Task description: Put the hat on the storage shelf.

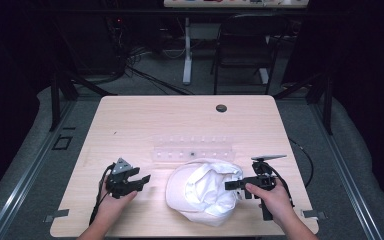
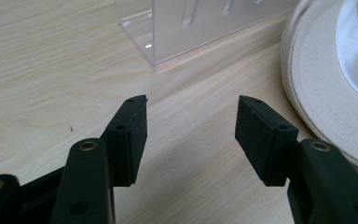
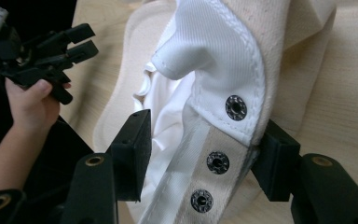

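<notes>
Cap (image 1: 200, 192) lies upside down near the front edge of the table (image 1: 130, 120), right of centre, with its white lining facing up and its brim toward the left. The right gripper (image 3: 200, 149) straddles the back strap (image 3: 214, 163), where three snap studs show; its jaws stand wide, one inside the lining and one against the outer cloth, not yet clamped. The left gripper (image 1: 130, 181) hovers just left of the cap, jaws also wide and holding nothing, with the brim (image 2: 326, 93) near its right jaw. A clear rack (image 1: 194, 148) stands just behind the cap. Judged step: taking hold of the strap end. The next move calls for closing the right jaws on the strap, clear of the studs, while the left gripper advances to pin the brim.
</notes>
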